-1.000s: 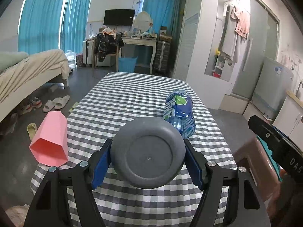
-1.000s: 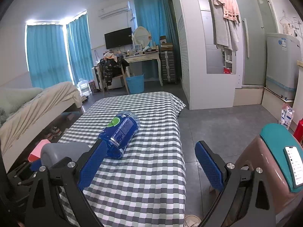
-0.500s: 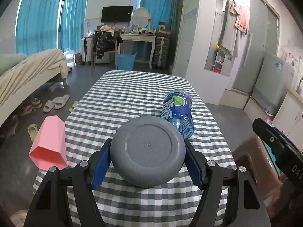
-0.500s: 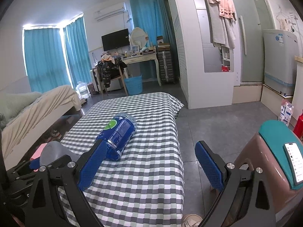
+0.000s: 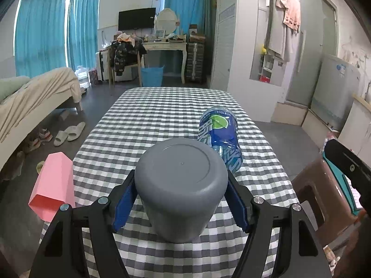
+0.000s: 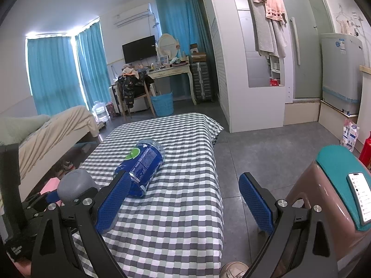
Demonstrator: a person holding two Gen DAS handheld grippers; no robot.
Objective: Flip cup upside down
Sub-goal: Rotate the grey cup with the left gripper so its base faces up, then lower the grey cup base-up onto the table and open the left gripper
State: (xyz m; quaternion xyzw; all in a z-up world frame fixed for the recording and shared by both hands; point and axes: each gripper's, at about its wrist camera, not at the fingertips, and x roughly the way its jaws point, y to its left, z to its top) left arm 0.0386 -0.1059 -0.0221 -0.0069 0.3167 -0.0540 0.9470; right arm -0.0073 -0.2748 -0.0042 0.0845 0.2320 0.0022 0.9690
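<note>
A grey cup [image 5: 180,187] sits between the blue pads of my left gripper [image 5: 180,199], which is shut on its sides. The cup's flat base points up and away from the camera; its mouth points down at the checked tablecloth [image 5: 162,115]. Whether the rim touches the cloth is hidden. The cup also shows in the right wrist view [image 6: 75,184], at the left. My right gripper [image 6: 183,199] is open and empty over the table's right edge.
A blue plastic bottle [image 5: 220,139] lies on its side just behind and right of the cup. A pink cup [image 5: 54,188] lies tipped at the table's left edge. A brown stool [image 6: 329,203] with a phone [image 6: 360,194] on it stands right of the table.
The cup has tilted in my left gripper: its base faced the camera before and now faces more upward, with its side wall showing. The right gripper has hardly moved.
</note>
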